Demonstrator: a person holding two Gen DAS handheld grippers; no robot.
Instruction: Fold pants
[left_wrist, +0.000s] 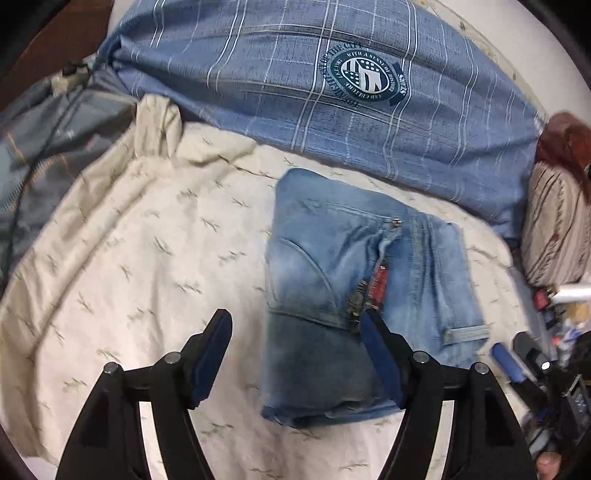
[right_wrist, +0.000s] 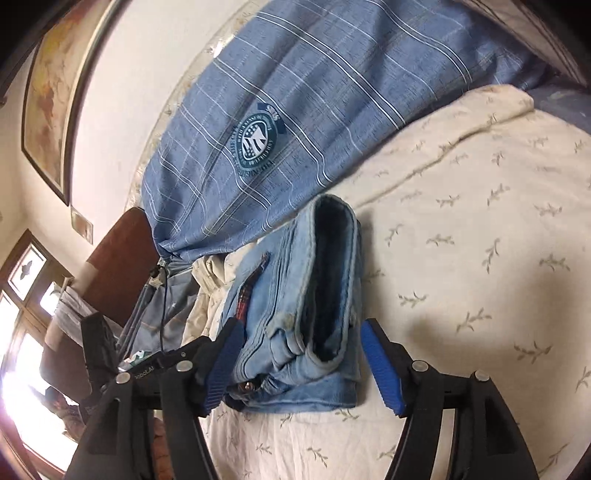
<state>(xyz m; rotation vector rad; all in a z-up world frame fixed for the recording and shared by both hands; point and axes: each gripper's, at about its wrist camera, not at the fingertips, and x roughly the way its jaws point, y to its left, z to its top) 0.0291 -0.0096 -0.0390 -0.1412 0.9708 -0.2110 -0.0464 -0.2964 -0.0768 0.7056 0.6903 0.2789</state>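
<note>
Pants (left_wrist: 354, 280), light blue denim, lie folded into a thick bundle on the cream leaf-print sheet (left_wrist: 140, 251), just beside a blue plaid pillow (left_wrist: 295, 85). The left gripper (left_wrist: 297, 325) hangs above the bundle's near edge, jaws spread and empty. The right gripper (right_wrist: 299, 332) sits at one end of the bundle, its blue pads either side of the folded denim; they seem to stand clear of the cloth, released, though blur makes contact hard to rule out
</note>
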